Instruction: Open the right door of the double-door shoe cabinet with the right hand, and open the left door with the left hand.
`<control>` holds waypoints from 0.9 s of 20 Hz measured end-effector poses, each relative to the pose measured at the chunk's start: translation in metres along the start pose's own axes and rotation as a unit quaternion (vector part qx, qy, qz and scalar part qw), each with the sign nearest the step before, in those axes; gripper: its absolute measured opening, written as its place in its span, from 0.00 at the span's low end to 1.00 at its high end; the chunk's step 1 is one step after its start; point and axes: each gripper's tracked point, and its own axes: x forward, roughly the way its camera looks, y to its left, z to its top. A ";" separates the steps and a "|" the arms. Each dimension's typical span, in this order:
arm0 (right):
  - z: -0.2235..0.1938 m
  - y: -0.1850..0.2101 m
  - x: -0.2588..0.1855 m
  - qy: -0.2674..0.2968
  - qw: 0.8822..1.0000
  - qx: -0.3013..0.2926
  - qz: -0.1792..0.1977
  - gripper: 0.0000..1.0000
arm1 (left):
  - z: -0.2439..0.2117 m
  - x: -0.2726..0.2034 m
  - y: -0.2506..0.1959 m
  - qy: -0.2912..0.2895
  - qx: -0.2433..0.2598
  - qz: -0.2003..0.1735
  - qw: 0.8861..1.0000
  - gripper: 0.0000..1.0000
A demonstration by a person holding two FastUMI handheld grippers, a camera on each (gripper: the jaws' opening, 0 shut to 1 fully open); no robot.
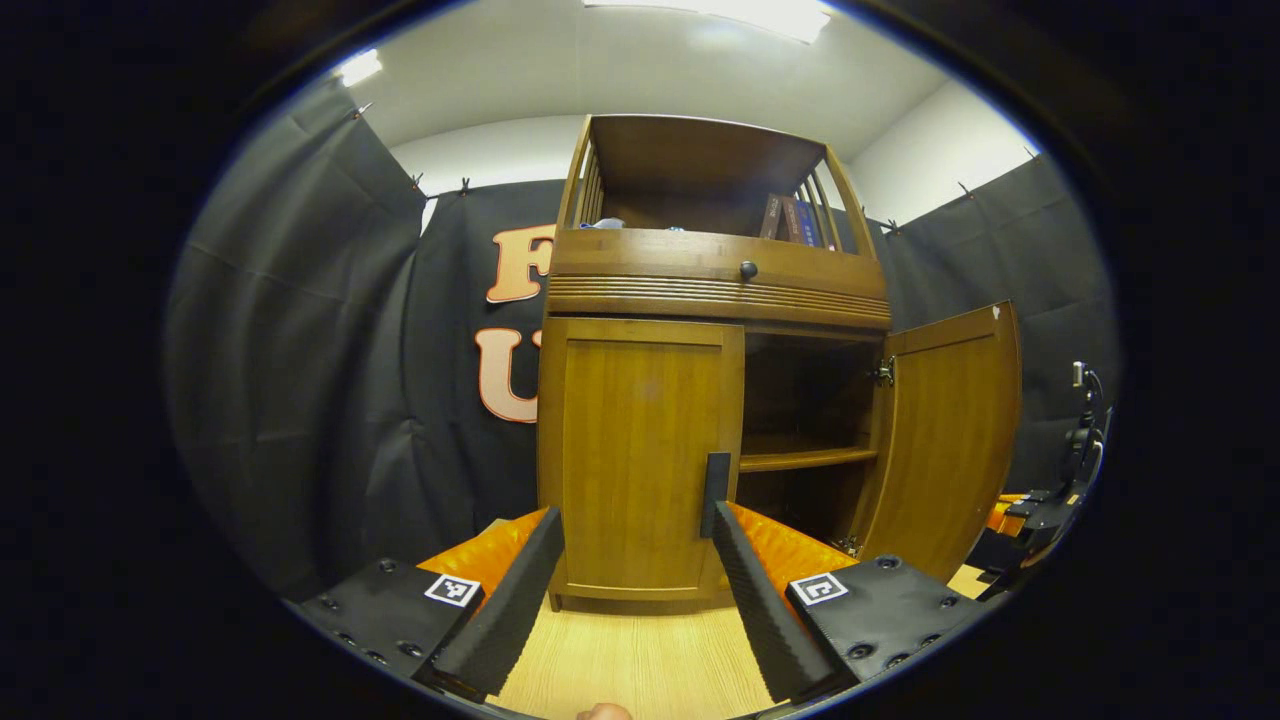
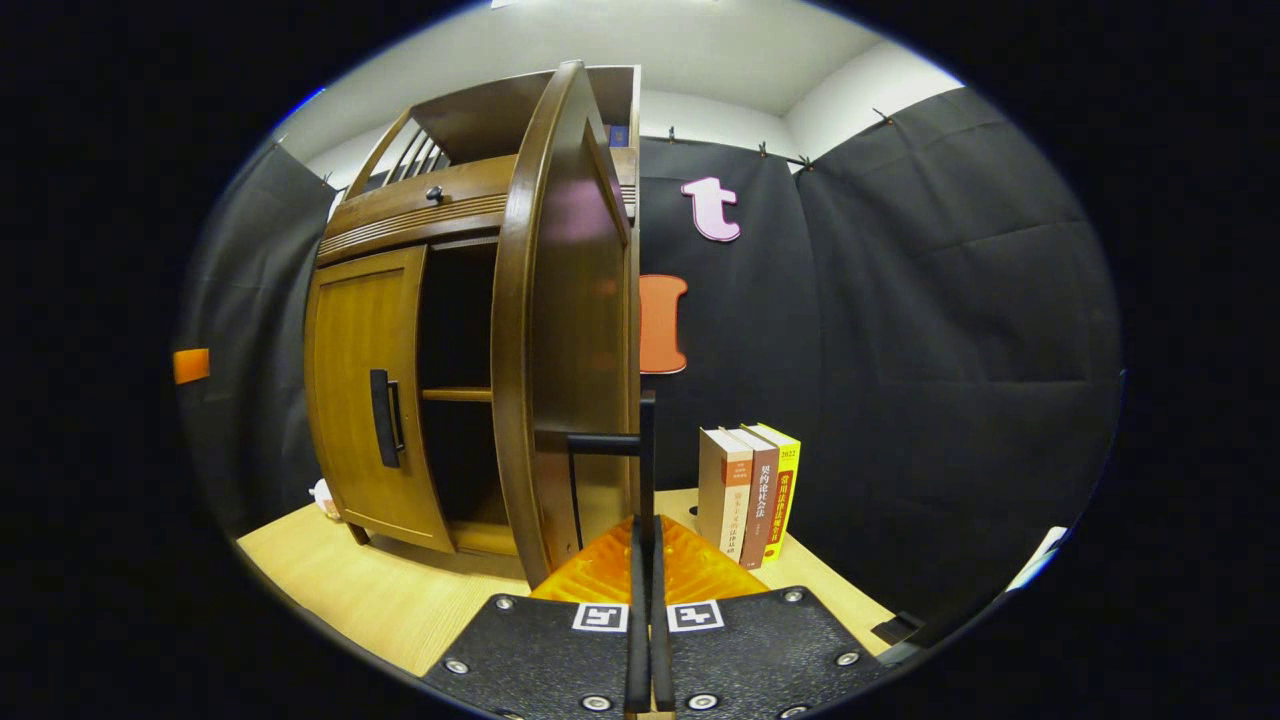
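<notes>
Wooden tabletop (image 1: 640, 660): left claw (image 1: 625, 540) spread wide facing closed left door (image 1: 640, 455); right claw (image 2: 646, 520) pinching right door's handle (image 2: 640, 445).

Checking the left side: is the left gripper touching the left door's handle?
Apart. The right gripper view shows the left door's handle bare, with nothing on it. In the left gripper view, the open left gripper merely lines up with it.
</notes>
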 end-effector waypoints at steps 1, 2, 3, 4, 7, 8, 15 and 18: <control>0.000 -0.003 -0.001 0.000 1.000 0.000 0.005 0.00 | 0.001 0.001 -0.004 0.000 0.004 -0.001 1.000 0.96; 0.000 -0.007 0.000 -0.001 1.000 0.003 0.010 0.00 | 0.000 0.002 -0.006 0.001 0.007 -0.001 1.000 0.96; 0.000 -0.010 0.000 -0.001 1.000 0.006 0.014 0.00 | -0.001 0.003 -0.009 0.002 0.009 -0.001 1.000 0.93; 0.000 -0.013 0.000 -0.001 1.000 0.009 0.019 0.00 | -0.001 0.004 -0.012 0.003 0.009 -0.001 1.000 0.93; 0.000 -0.024 0.000 -0.006 0.999 0.018 0.035 0.00 | -0.001 0.007 -0.022 0.001 0.004 -0.006 1.000 0.93; 0.000 -0.026 0.000 -0.008 0.999 0.021 0.039 0.05 | -0.002 0.006 -0.026 0.000 0.002 -0.008 1.000 0.96; -0.007 -0.065 -0.016 -0.013 0.999 0.008 0.028 0.04 | -0.004 0.015 -0.054 0.004 -0.002 -0.029 1.000 0.96; -0.013 -0.074 -0.029 -0.011 1.000 0.008 0.024 0.16 | -0.007 0.026 -0.065 0.004 0.002 -0.037 0.999 0.93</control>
